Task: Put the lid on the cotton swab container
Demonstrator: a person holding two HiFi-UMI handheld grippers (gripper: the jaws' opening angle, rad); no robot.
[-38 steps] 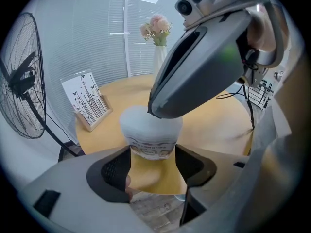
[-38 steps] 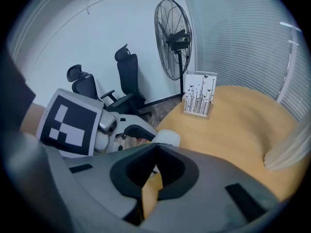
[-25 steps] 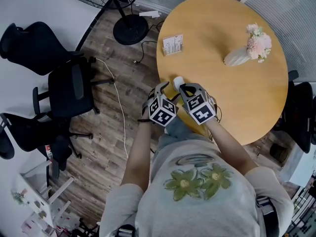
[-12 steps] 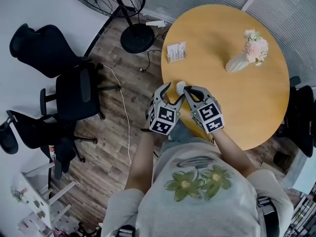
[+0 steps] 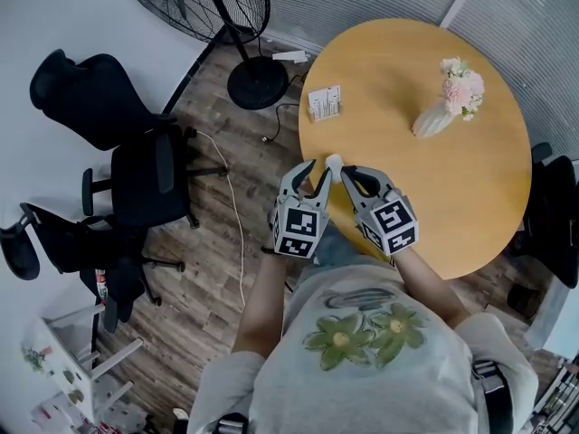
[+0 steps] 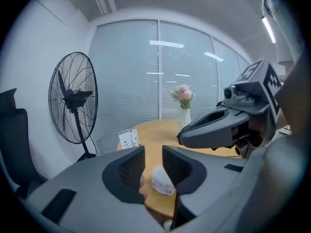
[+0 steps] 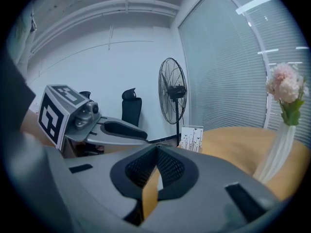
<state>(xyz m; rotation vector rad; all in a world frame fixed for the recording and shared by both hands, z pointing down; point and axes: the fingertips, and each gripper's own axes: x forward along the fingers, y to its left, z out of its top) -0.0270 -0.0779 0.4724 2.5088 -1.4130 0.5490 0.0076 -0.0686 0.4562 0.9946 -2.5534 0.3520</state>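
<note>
A small white cotton swab container point(image 5: 333, 163) with a printed label stands near the round wooden table's point(image 5: 452, 206) near-left edge. My left gripper point(image 5: 317, 172) reaches it from the left. In the left gripper view the container point(image 6: 162, 180) shows between the closing jaws of the left gripper point(image 6: 153, 161), close to the right pad with a gap on the left. My right gripper point(image 5: 349, 173) sits just right of the container with its jaws shut. In its own view the right gripper point(image 7: 156, 155) shows nothing clearly between the pads. I cannot make out a separate lid.
A card stand point(image 5: 324, 103) sits at the table's far left, and a white vase with pink flowers point(image 5: 436, 119) lies farther back. A floor fan point(image 5: 210, 3), black office chairs point(image 5: 136, 170) and a cable point(image 5: 233, 233) occupy the wooden floor to the left.
The left gripper's jaws have narrowed around the container. Both grippers have shifted slightly along the table edge and still flank the container.
</note>
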